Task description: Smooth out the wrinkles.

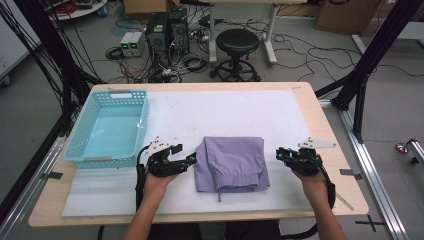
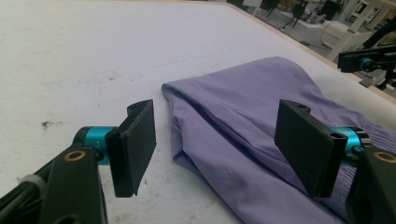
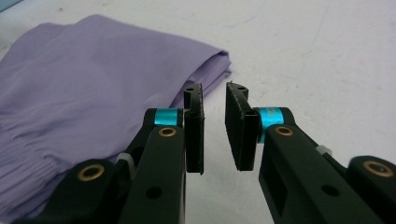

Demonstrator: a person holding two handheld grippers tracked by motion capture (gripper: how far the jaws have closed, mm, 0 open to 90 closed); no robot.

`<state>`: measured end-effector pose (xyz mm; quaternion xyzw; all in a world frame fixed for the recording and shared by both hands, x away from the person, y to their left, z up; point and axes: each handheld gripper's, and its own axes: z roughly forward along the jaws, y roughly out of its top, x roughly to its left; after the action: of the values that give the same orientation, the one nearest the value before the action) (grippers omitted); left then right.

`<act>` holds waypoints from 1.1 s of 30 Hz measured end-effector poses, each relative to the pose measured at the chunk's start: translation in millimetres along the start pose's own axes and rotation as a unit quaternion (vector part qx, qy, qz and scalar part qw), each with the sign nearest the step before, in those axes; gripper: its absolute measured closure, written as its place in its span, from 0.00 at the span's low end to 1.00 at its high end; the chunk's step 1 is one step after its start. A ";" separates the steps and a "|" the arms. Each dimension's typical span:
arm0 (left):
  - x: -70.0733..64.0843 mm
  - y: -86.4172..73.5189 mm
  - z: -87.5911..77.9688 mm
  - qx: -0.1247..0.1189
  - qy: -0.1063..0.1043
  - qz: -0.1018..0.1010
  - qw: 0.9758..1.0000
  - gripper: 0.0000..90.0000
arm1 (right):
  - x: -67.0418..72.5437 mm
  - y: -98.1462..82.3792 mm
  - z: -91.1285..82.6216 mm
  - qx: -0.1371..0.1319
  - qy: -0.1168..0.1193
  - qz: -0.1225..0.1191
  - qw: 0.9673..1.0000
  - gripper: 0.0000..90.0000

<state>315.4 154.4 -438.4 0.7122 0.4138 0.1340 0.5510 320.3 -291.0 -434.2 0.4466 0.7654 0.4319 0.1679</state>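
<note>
While the folded purple garment (image 1: 231, 163) lies between them, the left gripper (image 2: 219, 144) gapes wide — the right gripper (image 3: 215, 126) nearly closed, empty.

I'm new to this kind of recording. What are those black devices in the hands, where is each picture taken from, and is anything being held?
A person sits at a wooden table covered by a white sheet and holds a hand-operated two-jaw gripper in each hand; there is no robot arm. The high view looks down from above the person. The other two views come from cameras riding on each gripper, looking along its black jaws.

On the sheet lies a folded lilac cloth garment, with an empty light-blue plastic basket to its left. The left gripper has its jaws wide apart, straddling the garment's edge without pinching it. The right gripper sits beside the garment's other edge, its jaws nearly together with nothing between them. Nothing is held.
</note>
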 end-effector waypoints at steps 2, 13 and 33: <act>-0.4 0.1 0.4 -0.003 -0.001 0.000 1.000 0.33 | 0.2 -1.7 2.8 0.008 0.011 -0.006 1.000 0.82; -0.1 -2.2 3.4 -0.001 0.000 -0.003 1.000 0.33 | 18.8 -6.6 19.3 0.053 0.065 -0.024 0.996 0.77; 1.0 -7.9 4.5 0.009 -0.003 -0.009 1.000 0.33 | 26.1 -6.9 27.1 0.077 0.078 -0.037 0.993 1.00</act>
<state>315.5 152.5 -447.3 0.7135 0.4199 0.1233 0.5472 319.8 -257.1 -451.9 0.3948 0.8228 0.3989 0.0891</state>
